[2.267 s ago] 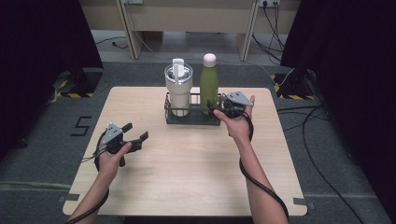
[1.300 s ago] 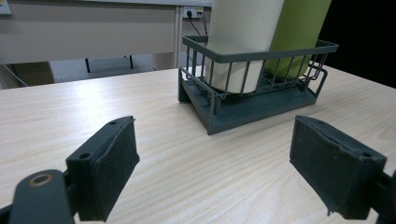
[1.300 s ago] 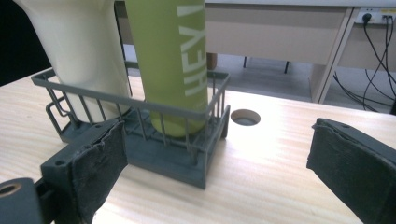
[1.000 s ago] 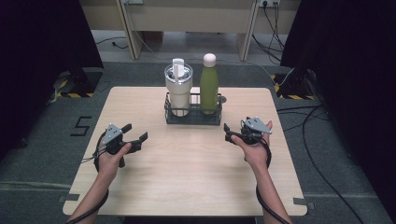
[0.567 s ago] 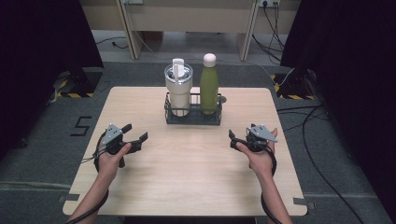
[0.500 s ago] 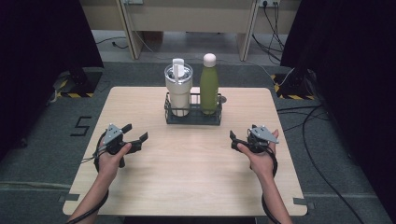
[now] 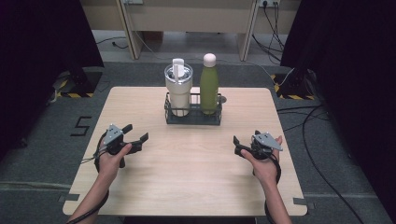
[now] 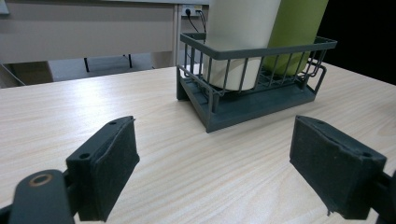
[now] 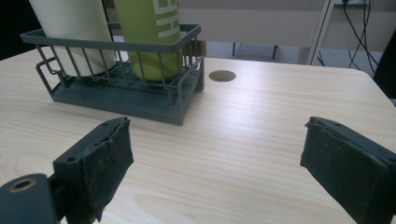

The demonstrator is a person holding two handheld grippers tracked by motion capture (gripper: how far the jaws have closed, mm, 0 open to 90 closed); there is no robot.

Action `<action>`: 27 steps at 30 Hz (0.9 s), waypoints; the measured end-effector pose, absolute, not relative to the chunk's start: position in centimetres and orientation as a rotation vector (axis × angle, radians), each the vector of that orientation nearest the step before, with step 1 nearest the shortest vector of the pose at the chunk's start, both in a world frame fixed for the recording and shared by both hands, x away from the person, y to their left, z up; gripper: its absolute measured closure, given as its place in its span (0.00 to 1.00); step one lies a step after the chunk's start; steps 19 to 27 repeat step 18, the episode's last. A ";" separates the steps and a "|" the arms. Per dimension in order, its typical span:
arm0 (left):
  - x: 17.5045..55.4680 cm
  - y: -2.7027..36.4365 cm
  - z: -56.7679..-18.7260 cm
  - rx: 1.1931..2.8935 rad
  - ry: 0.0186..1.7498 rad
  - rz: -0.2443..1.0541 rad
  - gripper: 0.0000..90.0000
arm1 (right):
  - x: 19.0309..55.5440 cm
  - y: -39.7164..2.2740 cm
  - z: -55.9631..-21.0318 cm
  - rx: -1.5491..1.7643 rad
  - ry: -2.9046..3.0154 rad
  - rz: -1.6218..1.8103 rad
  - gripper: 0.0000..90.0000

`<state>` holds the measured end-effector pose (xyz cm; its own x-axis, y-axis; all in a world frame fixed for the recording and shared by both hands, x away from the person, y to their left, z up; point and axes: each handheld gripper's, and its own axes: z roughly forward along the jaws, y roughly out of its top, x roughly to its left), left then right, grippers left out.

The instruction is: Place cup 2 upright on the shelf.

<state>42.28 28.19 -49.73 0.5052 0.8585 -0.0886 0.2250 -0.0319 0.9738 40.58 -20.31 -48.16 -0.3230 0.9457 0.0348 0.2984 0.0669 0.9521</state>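
Green metal bottle (image 7: 209, 84) upright beside cream tumbler (image 7: 178, 91) in dark wire basket (image 7: 193, 116) at back of pale wooden tabletop (image 7: 196, 163). Left claw (image 7: 138, 139) released, empty. Right claw (image 7: 236, 144) released, empty, jaws just narrowing, well apart from basket.

A table (image 7: 187, 186) sat in the middle of the high view. A basket (image 7: 193, 115) stood on it, near the top edge of the table. Two things stood inside the basket, side by side. The cup (image 7: 179, 91) was on the left and the bottle (image 7: 208, 84) was on the right. The left gripper (image 7: 135, 138) was over the lower left part of the table. The right gripper (image 7: 238, 144) was over the lower right part. Both were well apart from the basket. A desk (image 7: 187, 18) stood behind the table, at the top of the frame.
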 end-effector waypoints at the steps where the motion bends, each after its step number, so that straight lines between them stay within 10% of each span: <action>1: 42.3 28.2 -49.7 1.556 0.964 0.663 0.16 | 40.5 -20.3 -48.2 1.251 1.697 1.274 0.10; 27: 42.3 27.6 -49.6 1.553 0.948 0.646 0.16 | 40.1 -20.4 -48.1 1.245 1.692 1.287 0.10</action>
